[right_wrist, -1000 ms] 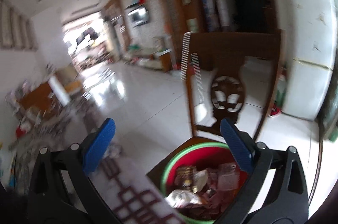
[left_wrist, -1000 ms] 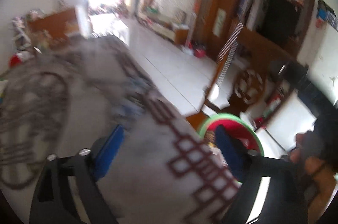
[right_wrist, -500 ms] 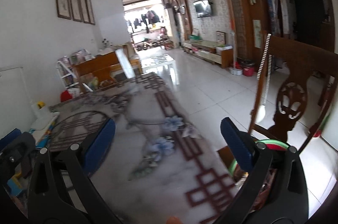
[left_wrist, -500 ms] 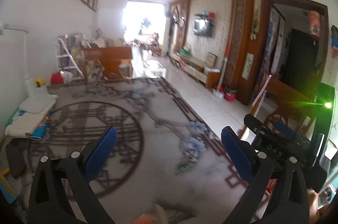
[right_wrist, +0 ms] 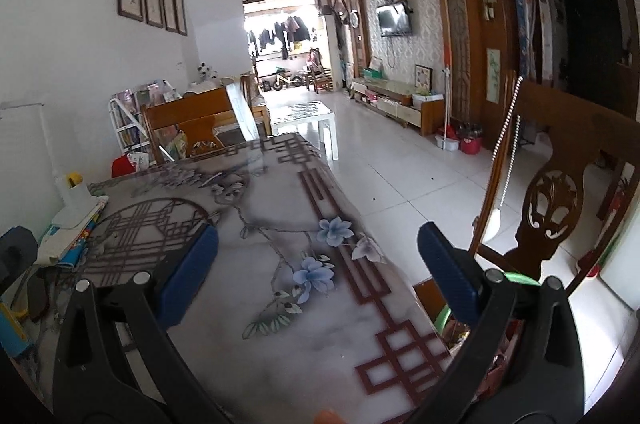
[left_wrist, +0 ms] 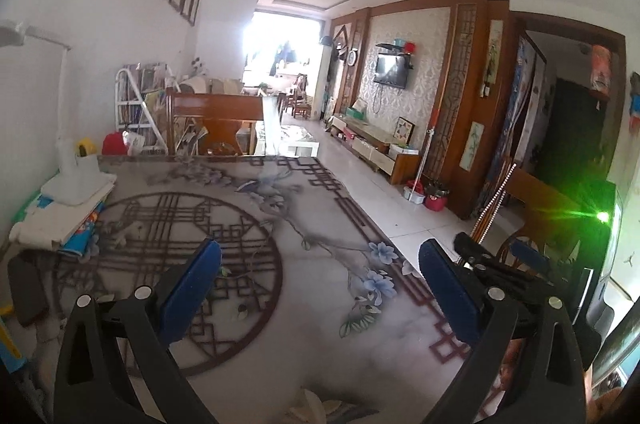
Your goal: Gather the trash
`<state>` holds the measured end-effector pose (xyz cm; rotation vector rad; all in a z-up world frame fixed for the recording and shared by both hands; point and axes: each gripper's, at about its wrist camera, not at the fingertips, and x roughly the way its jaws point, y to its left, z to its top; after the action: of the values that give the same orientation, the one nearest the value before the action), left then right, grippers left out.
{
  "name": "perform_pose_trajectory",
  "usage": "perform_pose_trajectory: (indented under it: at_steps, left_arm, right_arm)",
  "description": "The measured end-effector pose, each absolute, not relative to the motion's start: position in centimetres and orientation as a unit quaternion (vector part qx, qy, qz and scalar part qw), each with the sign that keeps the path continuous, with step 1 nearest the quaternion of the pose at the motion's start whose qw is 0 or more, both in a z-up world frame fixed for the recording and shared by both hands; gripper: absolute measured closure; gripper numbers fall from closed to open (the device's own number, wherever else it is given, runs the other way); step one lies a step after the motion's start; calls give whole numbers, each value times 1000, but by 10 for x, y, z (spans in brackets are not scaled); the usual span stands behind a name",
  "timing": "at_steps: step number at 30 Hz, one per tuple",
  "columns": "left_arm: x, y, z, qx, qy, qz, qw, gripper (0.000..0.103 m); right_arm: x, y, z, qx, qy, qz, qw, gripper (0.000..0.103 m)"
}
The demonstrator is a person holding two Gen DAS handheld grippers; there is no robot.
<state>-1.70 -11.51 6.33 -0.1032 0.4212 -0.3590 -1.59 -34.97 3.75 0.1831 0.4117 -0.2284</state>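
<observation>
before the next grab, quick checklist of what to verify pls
1. Left gripper empty: ok, jaws wide apart, nothing between them.
2. Right gripper empty: ok, open over the table.
3. Trash to pick: cannot tell, only a pale crumpled scrap shows at the near table edge.
4. Bin within reach: ok, its green rim shows beside the table on the right, mostly hidden by the finger.
5. Chair clear of the bin: cannot tell, its back stands right behind it.
</observation>
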Motion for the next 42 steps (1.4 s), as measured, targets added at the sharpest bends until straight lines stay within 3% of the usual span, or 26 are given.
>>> perform_pose_trajectory:
  at_steps: [42]
  left_arm:
    - [-12,-114,56,-32,227,-162,960,8]
  right_arm:
    - [-15,-349,31,75,222,-109,966,5]
